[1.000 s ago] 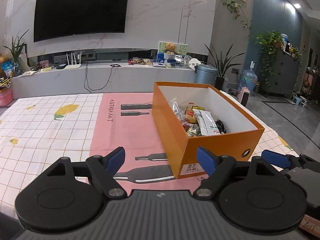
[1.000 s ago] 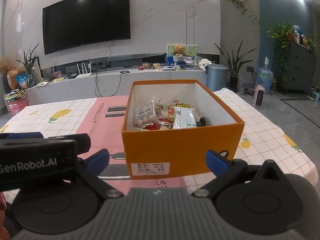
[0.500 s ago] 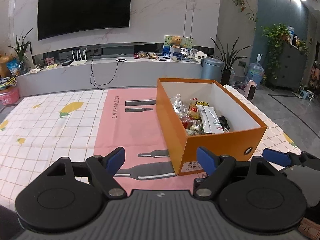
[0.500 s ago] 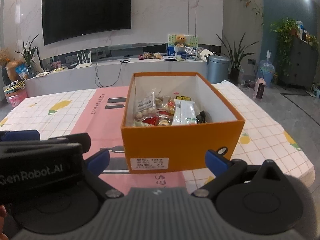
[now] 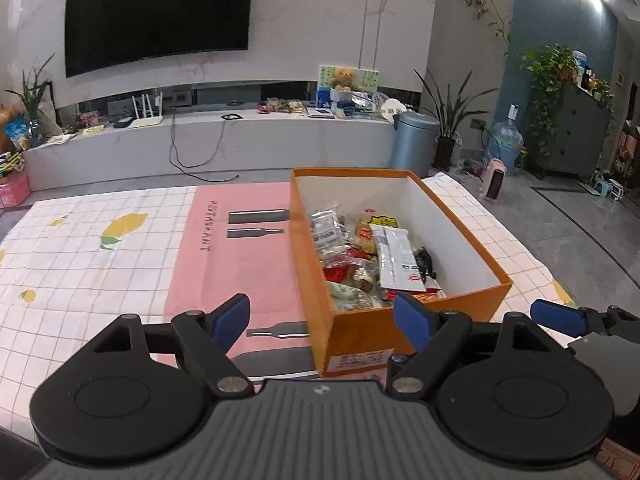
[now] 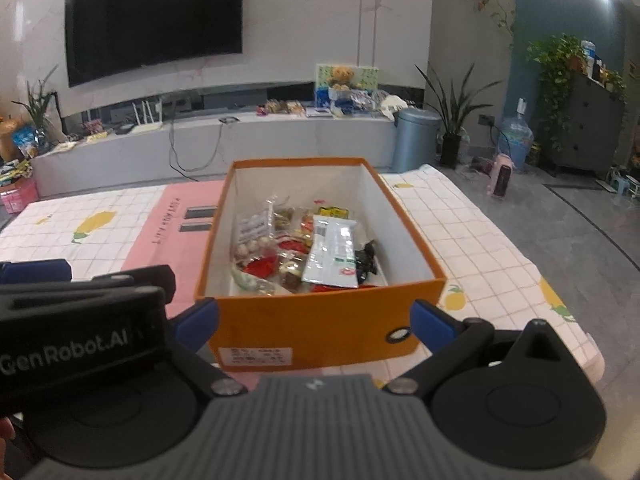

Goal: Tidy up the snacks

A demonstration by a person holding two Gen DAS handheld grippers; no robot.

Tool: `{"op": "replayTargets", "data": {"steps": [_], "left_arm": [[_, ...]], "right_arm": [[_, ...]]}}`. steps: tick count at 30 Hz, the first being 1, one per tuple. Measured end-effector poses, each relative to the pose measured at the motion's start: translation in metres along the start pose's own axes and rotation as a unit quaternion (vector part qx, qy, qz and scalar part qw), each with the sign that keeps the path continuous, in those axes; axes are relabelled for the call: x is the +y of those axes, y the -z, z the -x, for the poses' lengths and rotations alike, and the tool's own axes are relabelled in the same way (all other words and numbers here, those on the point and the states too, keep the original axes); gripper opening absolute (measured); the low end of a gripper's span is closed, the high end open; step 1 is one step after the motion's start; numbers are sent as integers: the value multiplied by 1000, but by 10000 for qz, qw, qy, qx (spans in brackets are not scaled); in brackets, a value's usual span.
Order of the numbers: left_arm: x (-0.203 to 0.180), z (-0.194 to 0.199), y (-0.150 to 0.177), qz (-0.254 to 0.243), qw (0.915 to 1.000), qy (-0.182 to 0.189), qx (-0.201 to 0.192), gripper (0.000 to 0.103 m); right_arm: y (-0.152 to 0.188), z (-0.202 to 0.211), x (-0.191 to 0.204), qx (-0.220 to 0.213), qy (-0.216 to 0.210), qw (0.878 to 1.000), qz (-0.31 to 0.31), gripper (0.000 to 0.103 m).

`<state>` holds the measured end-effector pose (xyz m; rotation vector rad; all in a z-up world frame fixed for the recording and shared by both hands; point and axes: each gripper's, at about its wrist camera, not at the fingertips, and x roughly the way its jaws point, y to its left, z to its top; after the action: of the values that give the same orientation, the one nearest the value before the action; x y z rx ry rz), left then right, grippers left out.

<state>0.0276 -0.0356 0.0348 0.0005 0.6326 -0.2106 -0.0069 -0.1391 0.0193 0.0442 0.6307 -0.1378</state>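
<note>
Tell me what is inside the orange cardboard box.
The orange cardboard box holds a heap of packaged snacks: a long white packet on top, a clear bag of pale round balls, red wrappers and a black wrapper. Whatever lies under the heap is covered.

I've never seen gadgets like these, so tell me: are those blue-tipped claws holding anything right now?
Nothing is held. The left gripper and right gripper both stand open and empty, short of the orange box of snacks.
</note>
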Motion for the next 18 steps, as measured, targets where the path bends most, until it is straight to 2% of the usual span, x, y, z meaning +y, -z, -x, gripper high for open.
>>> {"op": "replayTargets", "data": {"steps": [18], "left_arm": [[-11, -2, -4, 24, 10000, -45, 54, 97]], "right_arm": [[-4, 3, -7, 42, 111, 9999, 5, 99]]}}
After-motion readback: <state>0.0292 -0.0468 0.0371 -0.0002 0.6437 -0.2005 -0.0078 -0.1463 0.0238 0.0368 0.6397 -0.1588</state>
